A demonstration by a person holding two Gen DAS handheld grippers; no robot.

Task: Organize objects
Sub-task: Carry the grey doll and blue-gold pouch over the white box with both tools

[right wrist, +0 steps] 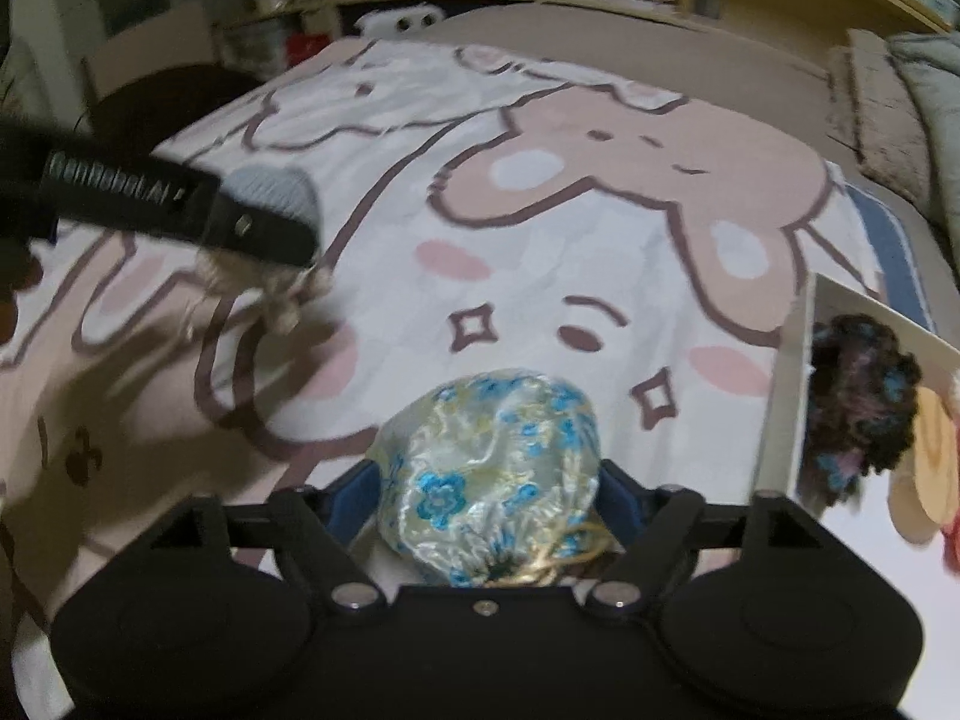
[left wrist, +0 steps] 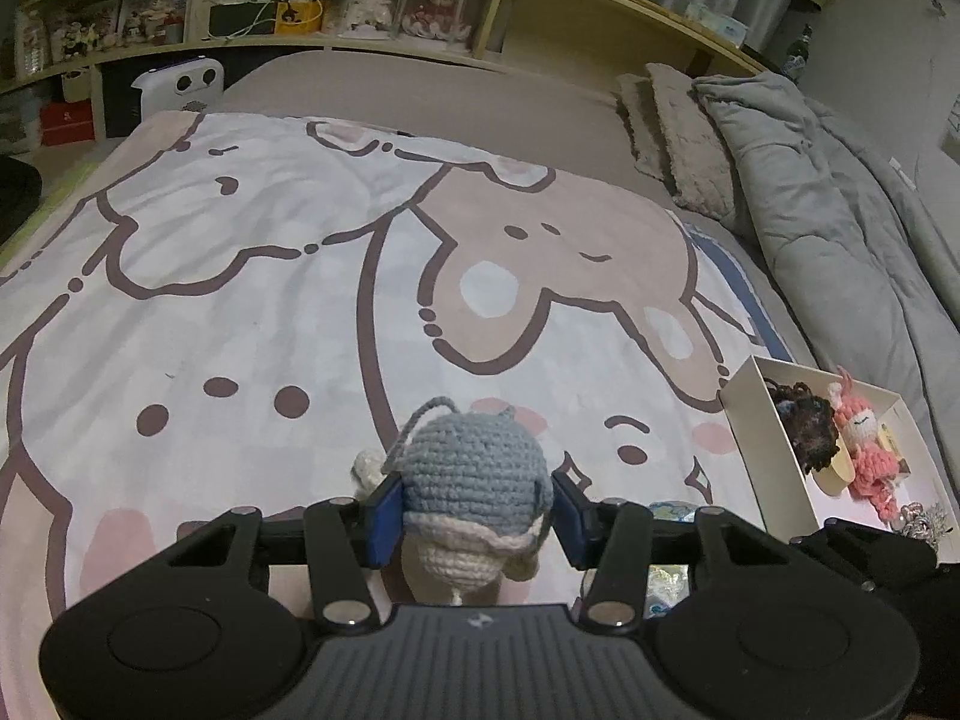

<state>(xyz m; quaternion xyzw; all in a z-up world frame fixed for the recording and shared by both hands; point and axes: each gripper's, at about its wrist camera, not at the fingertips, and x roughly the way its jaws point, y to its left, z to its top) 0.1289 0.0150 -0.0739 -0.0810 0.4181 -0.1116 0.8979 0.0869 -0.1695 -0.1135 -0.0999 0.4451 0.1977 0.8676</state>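
Left wrist view: left claw (left wrist: 474, 519) clenched on a blue-grey and cream crocheted toy (left wrist: 474, 480), blue pads pressed against both of its sides, toy raised over the cartoon-print blanket (left wrist: 240, 276) on the bed. At right, a white box (left wrist: 774, 450) resting on the blanket, holding a dark crocheted piece (left wrist: 804, 426) and a pink crocheted doll (left wrist: 867, 450) side by side. Just right of the claw, a sliver of the floral satin pouch (left wrist: 672, 509). Far off, a wooden shelf (left wrist: 360, 48) crowded with figurines; at far right, a grey duvet (left wrist: 810, 192) and pillows (left wrist: 678, 132).

Right wrist view, blurred: right claw (right wrist: 489, 498) set around the floral satin pouch (right wrist: 492, 474), pale with blue flowers, blue pads (right wrist: 354, 501) at either side of it; whether they press cannot be told. White box (right wrist: 786, 396) near right, dark crocheted piece (right wrist: 858, 396) inside. At left, the left claw (right wrist: 264, 228) seen from the side, above the blanket (right wrist: 540, 276), gripping the crocheted toy (right wrist: 276, 192).
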